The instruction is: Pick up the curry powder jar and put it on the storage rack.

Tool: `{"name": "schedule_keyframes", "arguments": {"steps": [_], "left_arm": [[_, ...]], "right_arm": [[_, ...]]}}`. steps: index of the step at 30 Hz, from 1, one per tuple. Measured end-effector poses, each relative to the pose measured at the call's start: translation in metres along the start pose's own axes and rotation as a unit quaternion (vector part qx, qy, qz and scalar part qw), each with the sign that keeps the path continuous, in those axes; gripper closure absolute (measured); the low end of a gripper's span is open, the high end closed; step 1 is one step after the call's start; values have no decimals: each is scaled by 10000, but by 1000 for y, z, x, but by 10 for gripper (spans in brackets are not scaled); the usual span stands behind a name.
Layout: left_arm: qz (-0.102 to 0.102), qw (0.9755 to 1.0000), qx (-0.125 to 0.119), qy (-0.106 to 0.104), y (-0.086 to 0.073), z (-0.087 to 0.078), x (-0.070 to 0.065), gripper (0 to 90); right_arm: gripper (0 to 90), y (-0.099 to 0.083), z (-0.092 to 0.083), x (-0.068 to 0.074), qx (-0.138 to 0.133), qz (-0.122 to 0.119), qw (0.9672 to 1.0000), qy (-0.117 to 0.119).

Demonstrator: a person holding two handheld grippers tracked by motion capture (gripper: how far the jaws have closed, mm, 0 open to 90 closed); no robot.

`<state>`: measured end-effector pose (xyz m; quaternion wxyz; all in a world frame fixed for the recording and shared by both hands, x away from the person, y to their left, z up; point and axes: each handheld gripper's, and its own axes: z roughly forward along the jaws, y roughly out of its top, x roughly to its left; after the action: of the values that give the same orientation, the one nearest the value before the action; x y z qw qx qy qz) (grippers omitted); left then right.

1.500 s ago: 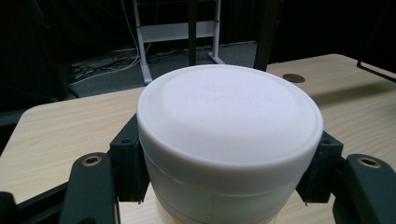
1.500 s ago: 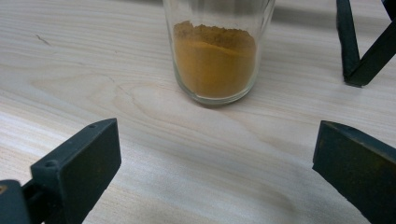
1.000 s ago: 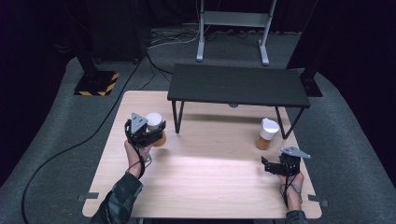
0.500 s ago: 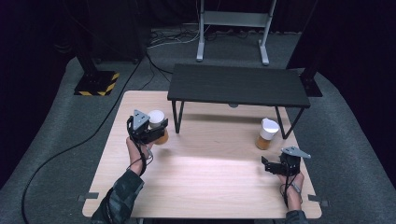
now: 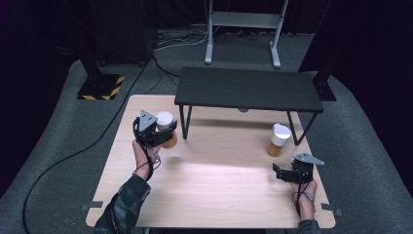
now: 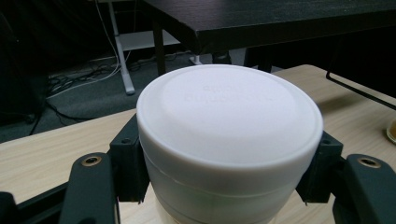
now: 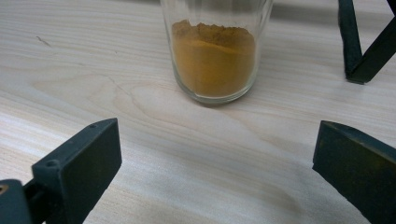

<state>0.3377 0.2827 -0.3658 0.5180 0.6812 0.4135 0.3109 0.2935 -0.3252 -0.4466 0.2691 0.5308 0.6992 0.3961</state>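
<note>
Pale wooden tabletop (image 5: 214, 185) on grey carpet. Standing on it: low black shelf on thin metal legs (image 5: 248, 90), and a white-lidded glass jar of orange powder (image 5: 278, 140) beside the shelf's right leg.

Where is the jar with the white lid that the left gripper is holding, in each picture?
High view: the held jar is left of the middle, in the left gripper, by the left legs of the black bench.
Left gripper view: its white lid sits in the middle, with the jaws pressing on both sides.
Right gripper view: that is the other jar, standing ahead of open jaws.
Shared landmark: the black bench.
</note>
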Motion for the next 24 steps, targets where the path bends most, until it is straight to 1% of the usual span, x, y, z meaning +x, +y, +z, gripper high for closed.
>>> {"name": "schedule_keyframes", "arguments": {"steps": [7, 9, 18, 24], "left_arm": [[39, 10000, 24, -35, 8, 0, 0, 334], [26, 10000, 16, -31, 10, 0, -1, 334], [130, 9999, -18, -98, 19, 1, -5, 334], [154, 9998, -16, -118, 25, 3, -7, 334]], "right_arm": [[2, 0, 0, 0, 0, 22, 10000, 2], [2, 0, 0, -1, 7, 24, 10000, 6], [2, 0, 0, -1, 0, 37, 10000, 15], [2, 0, 0, -1, 6, 30, 10000, 17]]}}
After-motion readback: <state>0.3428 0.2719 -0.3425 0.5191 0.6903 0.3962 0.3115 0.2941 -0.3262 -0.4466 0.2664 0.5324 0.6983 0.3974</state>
